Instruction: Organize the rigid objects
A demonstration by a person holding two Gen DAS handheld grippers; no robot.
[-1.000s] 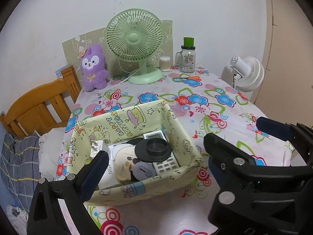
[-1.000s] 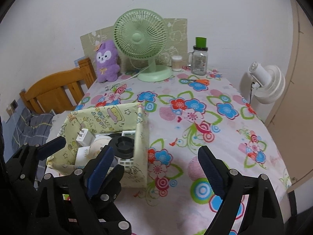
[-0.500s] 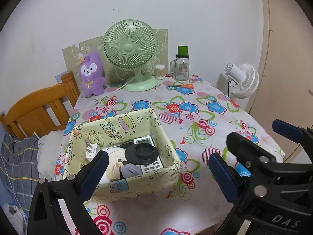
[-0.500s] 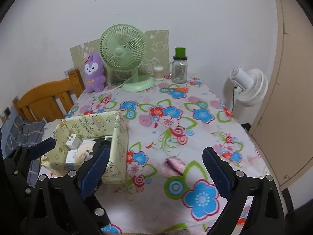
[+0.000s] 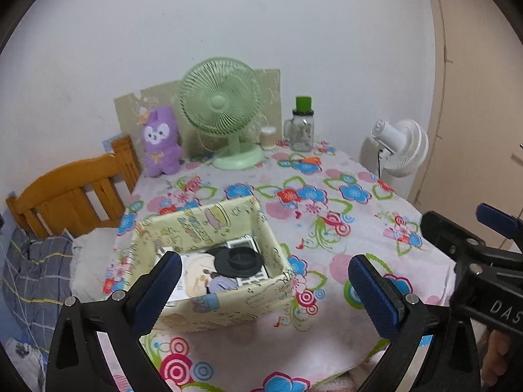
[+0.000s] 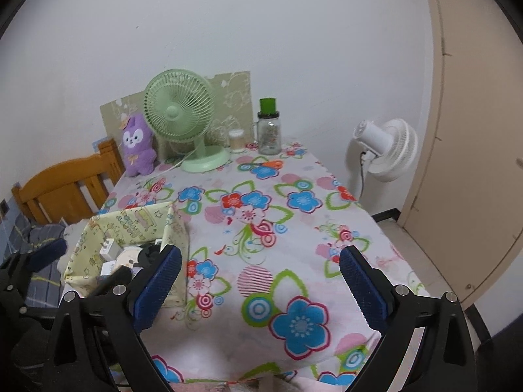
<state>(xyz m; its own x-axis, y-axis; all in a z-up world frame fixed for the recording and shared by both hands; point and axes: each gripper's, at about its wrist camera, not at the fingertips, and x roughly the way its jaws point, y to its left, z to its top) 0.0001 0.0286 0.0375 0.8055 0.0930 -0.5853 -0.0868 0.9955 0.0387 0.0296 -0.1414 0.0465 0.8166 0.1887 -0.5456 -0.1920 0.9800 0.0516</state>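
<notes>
The bench (image 5: 327, 228), wearing a flowered cloth, is filling both views, its near edge being cut off by the frame. A wooden bed headboard (image 5: 72, 192) is standing at its left side, with rumpled bedding below only partly showing. At the far end a green fan (image 5: 222, 111) is sitting, flanked by a purple plush toy (image 5: 161, 140) and a green-capped jar (image 5: 302, 124); a white fan (image 5: 402, 150) is standing off the right edge.

The yellow fabric box (image 5: 209, 258) is sitting on the bench's near left part, holding the rigid objects: a black round lid (image 5: 238, 261) is lying on a white remote (image 5: 251, 274), beside a round printed disc (image 5: 199, 271) and a white plug (image 6: 108, 248). The box walls are hiding the rest.

The left claw (image 5: 261, 290) is hanging spread wide and empty above the box's near side. The right claw (image 6: 258, 284) is likewise gaping empty over bare cloth, its left pad covering the box's corner.
</notes>
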